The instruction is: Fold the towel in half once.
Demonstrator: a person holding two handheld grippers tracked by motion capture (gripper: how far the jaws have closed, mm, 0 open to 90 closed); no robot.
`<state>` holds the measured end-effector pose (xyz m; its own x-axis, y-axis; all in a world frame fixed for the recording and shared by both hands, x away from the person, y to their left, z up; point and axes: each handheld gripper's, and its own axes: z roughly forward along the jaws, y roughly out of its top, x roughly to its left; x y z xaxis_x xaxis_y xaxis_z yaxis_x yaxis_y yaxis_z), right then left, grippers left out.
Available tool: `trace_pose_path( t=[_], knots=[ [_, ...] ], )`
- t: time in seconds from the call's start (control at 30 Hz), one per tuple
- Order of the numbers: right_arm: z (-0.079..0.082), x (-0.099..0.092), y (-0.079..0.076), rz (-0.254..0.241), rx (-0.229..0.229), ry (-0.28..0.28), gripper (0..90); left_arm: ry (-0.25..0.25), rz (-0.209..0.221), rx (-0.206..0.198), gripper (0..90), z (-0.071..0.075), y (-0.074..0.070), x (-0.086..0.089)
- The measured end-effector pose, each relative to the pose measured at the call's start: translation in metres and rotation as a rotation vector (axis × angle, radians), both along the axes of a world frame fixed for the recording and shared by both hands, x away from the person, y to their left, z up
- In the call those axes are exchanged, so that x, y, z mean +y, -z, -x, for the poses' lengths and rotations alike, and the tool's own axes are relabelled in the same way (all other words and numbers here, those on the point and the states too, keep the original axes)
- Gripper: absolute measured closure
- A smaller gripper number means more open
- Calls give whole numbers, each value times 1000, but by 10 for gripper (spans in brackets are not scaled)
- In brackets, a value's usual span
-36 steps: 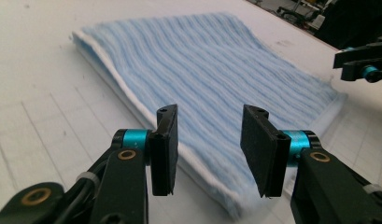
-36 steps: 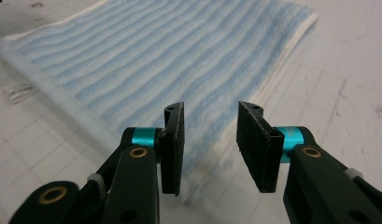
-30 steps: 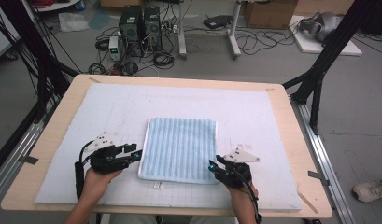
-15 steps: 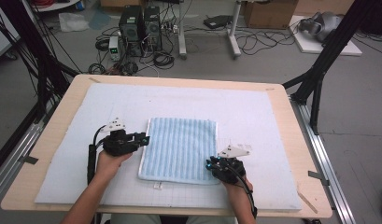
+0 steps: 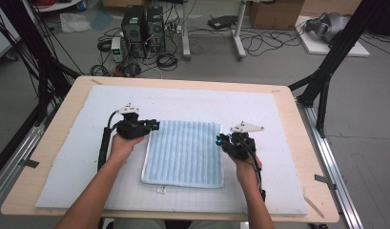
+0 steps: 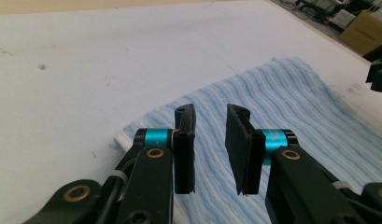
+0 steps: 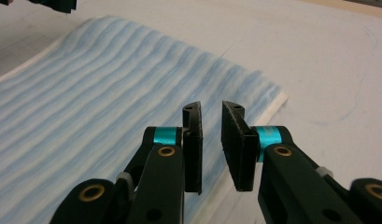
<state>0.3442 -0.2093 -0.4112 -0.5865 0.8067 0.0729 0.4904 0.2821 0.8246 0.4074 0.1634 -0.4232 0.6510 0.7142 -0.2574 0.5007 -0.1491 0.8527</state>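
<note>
Blue striped towel [image 5: 184, 152] lies flat mid-mat on the white pad [image 5: 64, 181], nothing else on the tabletop [image 5: 49, 138]. Your left gripper [image 5: 153, 125] sits at its far-left corner, your right gripper [image 5: 220, 141] at its right edge; both jaws have just been closing, a narrow gap remains, no cloth pinched. Computer towers [image 5: 142, 21] and cables on the floor beyond.

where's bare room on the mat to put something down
The wide strip of white mat beyond the blue towel is bare, as are its far left and far right margins. It is crowded at the towel's far corners, where the left hand-held gripper and right hand-held gripper sit.
</note>
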Motion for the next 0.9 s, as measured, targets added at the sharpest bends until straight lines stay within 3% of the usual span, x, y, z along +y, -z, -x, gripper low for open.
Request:
trace_pose_path(
  t=[0.23,0.3,0.43,0.5,0.57,0.6,0.83,0.9],
  knots=[
    [-41,7,3,35,19,-2,811,-32,-19,15,767,-20,12,-4],
    [-50,10,6,48,21,-2,816,-47,-54,30,789,-23,17,-4],
    [-67,18,17,96,79,2,819,-78,-129,83,812,-27,28,-6],
    [-72,17,24,114,105,19,818,-91,-131,83,826,-27,28,-7],
    [-74,16,31,129,129,23,818,-90,-161,66,845,-27,28,-8],
    [-75,14,31,110,127,32,818,-92,-165,63,852,-27,28,-8],
    [-76,7,32,106,129,55,796,-93,-153,64,859,-27,29,-6],
    [-75,2,30,73,134,60,752,-100,-142,69,832,-27,28,-3]
  ],
)
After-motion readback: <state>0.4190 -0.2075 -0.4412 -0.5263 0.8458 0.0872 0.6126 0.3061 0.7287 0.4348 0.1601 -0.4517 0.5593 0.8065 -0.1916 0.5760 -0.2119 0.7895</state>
